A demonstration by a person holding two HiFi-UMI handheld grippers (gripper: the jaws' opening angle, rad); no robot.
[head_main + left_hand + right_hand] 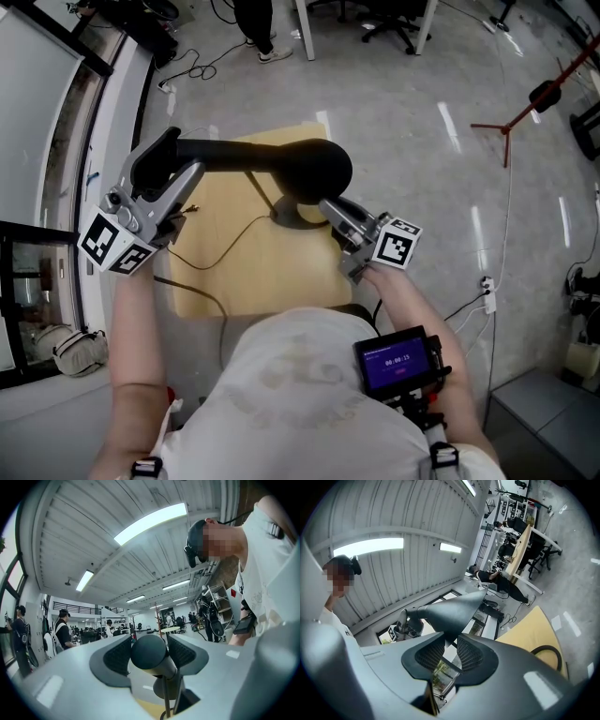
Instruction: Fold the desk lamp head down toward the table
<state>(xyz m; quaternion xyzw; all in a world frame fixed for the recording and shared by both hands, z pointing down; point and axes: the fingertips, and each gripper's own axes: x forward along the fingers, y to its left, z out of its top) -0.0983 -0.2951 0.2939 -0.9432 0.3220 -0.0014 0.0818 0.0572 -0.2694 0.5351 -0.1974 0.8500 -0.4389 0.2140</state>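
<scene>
Bracing lamp arm (pixel 234 155) clamped in left gripper (pixel 149 649), upper left, pinching lamp head (pixel 314 169) rim with right gripper (pixel 450 651), centre; next probably pressing it down toward table (pixel 281 277).

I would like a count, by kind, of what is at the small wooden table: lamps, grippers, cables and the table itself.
desk lamp: 1
grippers: 2 (left gripper, right gripper)
cable: 1
table: 1
Total: 5
</scene>
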